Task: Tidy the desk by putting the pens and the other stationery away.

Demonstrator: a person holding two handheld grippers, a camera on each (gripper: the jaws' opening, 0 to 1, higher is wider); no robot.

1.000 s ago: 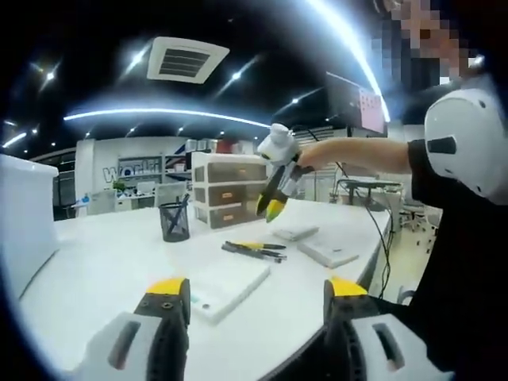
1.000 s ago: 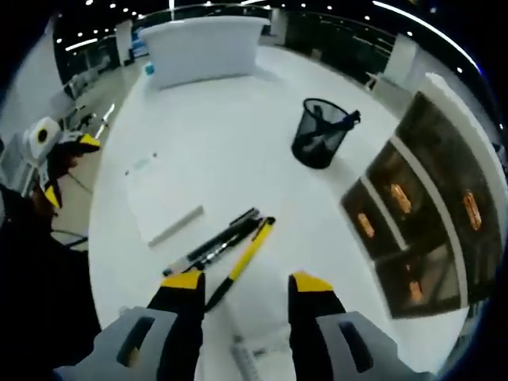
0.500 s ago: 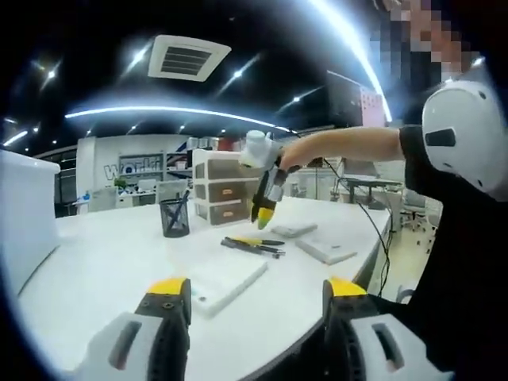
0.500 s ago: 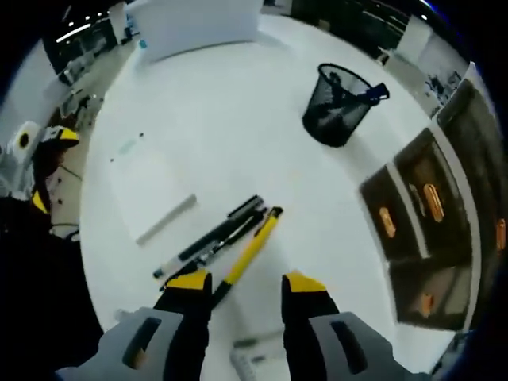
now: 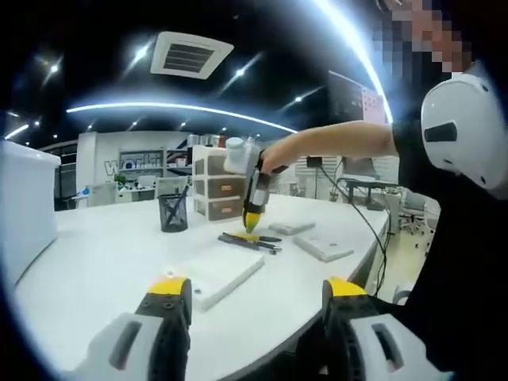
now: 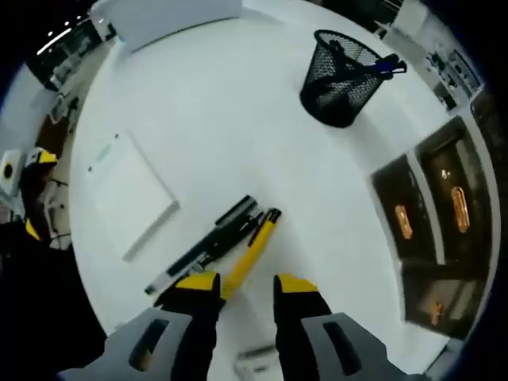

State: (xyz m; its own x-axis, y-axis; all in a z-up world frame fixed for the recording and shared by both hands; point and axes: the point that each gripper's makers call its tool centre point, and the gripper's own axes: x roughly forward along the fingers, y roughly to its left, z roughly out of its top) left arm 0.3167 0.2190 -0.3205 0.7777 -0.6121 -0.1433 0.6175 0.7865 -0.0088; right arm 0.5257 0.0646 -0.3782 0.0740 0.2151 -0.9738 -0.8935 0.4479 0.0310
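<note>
1. Right hand-held gripper (image 6: pixel 236 283), jaws apart and empty, straddling yellow pen (image 6: pixel 252 251) on table (image 6: pixel 198 119); may snag black pens (image 6: pixel 208 244) touching it.
2. Could roll pen away if closed off-centre.
3. Left hand-held gripper (image 5: pixel 252 287) idle, open, near notepad (image 5: pixel 224 273).
4. Mesh pen cup (image 6: pixel 340 70) well apart; risk of dropping in transit.

Both views share pens (image 5: pixel 252 240)
</note>
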